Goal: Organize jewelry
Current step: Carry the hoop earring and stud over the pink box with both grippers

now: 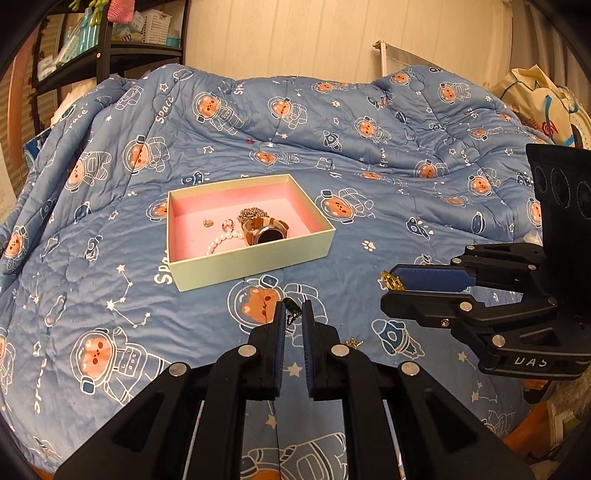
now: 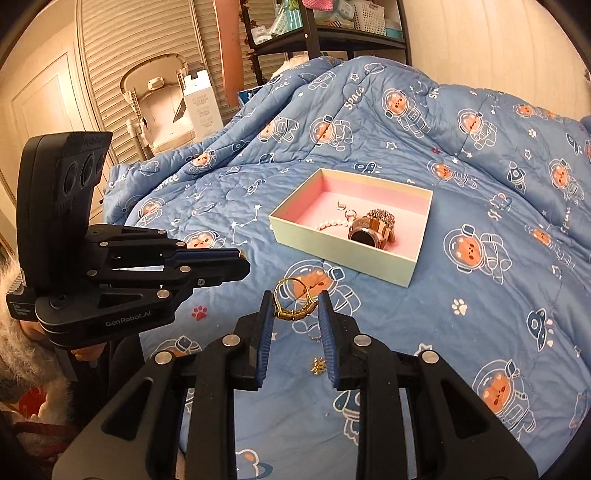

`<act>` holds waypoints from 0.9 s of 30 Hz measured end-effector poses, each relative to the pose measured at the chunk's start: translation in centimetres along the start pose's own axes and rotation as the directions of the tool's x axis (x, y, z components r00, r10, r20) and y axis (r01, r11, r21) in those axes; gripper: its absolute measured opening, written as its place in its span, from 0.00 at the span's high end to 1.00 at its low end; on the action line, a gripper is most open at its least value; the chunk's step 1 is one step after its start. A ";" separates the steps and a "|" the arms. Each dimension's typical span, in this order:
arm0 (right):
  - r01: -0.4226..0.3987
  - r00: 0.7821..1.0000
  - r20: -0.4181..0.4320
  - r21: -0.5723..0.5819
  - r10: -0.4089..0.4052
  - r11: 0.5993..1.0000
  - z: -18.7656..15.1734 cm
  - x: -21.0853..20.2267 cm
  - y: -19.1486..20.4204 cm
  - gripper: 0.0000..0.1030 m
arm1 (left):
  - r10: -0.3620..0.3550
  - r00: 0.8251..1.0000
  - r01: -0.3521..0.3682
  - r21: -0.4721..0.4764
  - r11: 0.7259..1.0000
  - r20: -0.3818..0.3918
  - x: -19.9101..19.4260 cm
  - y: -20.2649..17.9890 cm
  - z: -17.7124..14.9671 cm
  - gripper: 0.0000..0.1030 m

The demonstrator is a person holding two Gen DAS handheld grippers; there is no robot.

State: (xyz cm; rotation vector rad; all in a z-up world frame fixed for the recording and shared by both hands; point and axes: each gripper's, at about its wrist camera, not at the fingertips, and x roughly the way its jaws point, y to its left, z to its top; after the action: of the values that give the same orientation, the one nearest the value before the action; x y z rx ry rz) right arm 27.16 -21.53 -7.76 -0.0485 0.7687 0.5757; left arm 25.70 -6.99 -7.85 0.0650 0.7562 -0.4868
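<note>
A pale green box (image 1: 251,266) (image 2: 334,254) with a pink lining sits on the blue quilt. It holds a rose-gold watch (image 1: 267,232) (image 2: 364,230), a pearl bracelet (image 1: 219,243) (image 2: 332,224), a small stud and a sparkly piece. My left gripper (image 1: 294,308) (image 2: 242,258) hangs over the quilt in front of the box, shut on a small dark jewelry piece (image 1: 291,306) with a short dangling chain. My right gripper (image 2: 295,299) (image 1: 386,286) is to its right, shut on a gold ring (image 2: 295,301) (image 1: 393,282). A small gold ornament (image 1: 352,342) (image 2: 318,365) lies loose on the quilt below.
The quilt (image 1: 369,229) with its astronaut print covers the whole bed. A dark shelf rack (image 1: 110,51) (image 2: 314,33) stands behind it. A printed bag (image 1: 539,99) is at the far right. A folded white seat (image 2: 159,107) and louvred doors are off the bed's left side.
</note>
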 end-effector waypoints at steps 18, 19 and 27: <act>0.086 0.996 0.026 -0.028 -0.086 0.996 7.0 4.5 -3.1 0.76 | 0.055 0.998 -0.055 -0.001 0.998 0.008 3.4 3.2 6.2 0.92; 0.090 0.996 0.015 -0.023 -0.090 0.996 7.1 5.1 -3.5 0.76 | 0.057 0.998 -0.057 -0.009 0.998 0.000 3.8 3.6 6.4 0.92; 0.104 0.992 -0.081 0.076 -0.098 0.992 8.7 10.1 -7.3 0.76 | 0.049 0.995 -0.056 -0.082 0.995 -0.086 7.9 7.1 7.6 0.92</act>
State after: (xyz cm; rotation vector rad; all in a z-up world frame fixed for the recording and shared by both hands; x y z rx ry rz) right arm 42.22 -20.84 -9.39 -0.0361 0.8588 0.4483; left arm 38.72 -5.57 -8.43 0.0270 0.8543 -0.4033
